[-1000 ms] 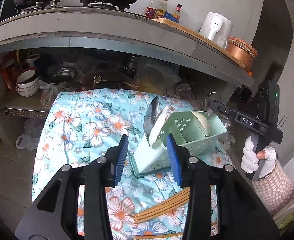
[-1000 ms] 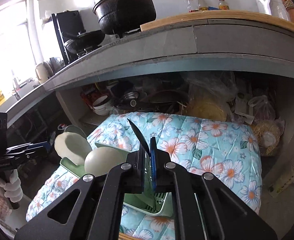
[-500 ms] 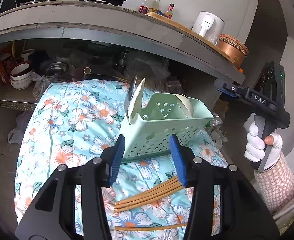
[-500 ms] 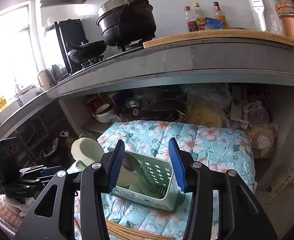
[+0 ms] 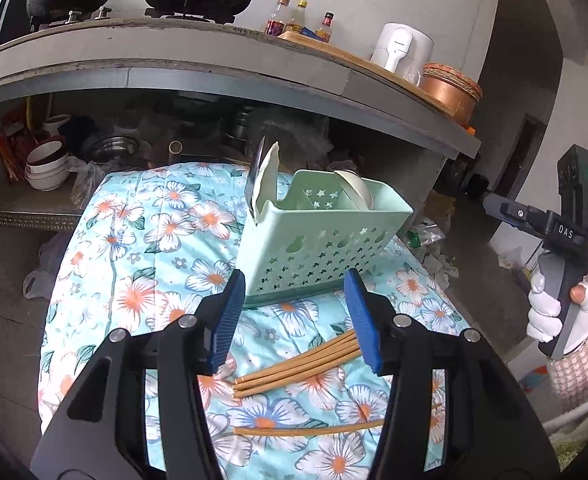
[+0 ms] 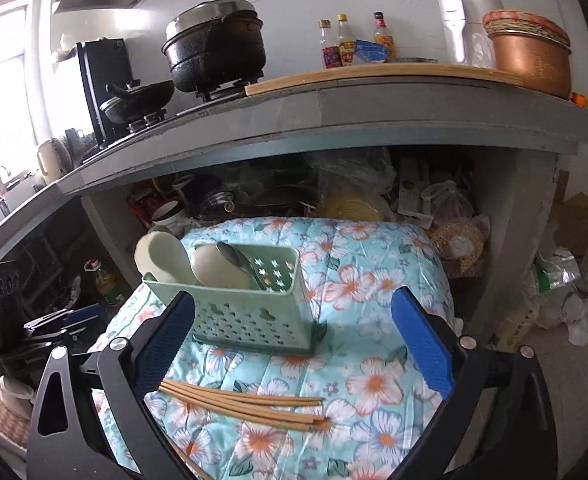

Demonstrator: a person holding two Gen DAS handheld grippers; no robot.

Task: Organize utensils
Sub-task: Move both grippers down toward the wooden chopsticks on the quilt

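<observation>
Looking from the left wrist, the left gripper (image 5: pixel 292 318) is opening with nothing between its fingers, so bring it low over the four bunched chopsticks (image 5: pixel 298 364) before the green basket (image 5: pixel 318 236); a fifth lies apart. From the right wrist, the right gripper (image 6: pixel 314 344) is spreading wide and empty, and the basket holds maybe three spoons (image 6: pixel 218 268)

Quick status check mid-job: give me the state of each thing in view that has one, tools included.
Green caddy: upright on the floral cloth, holding utensils.
White spoons: standing in the caddy.
Metal spoon: leaning in the caddy.
Chopstick bundle: flat on the cloth, outside the caddy.
Single chopstick: flat on the cloth, apart from the bundle.
Left tool: opening, nothing gripped.
Right tool: opening wide, empty.
</observation>
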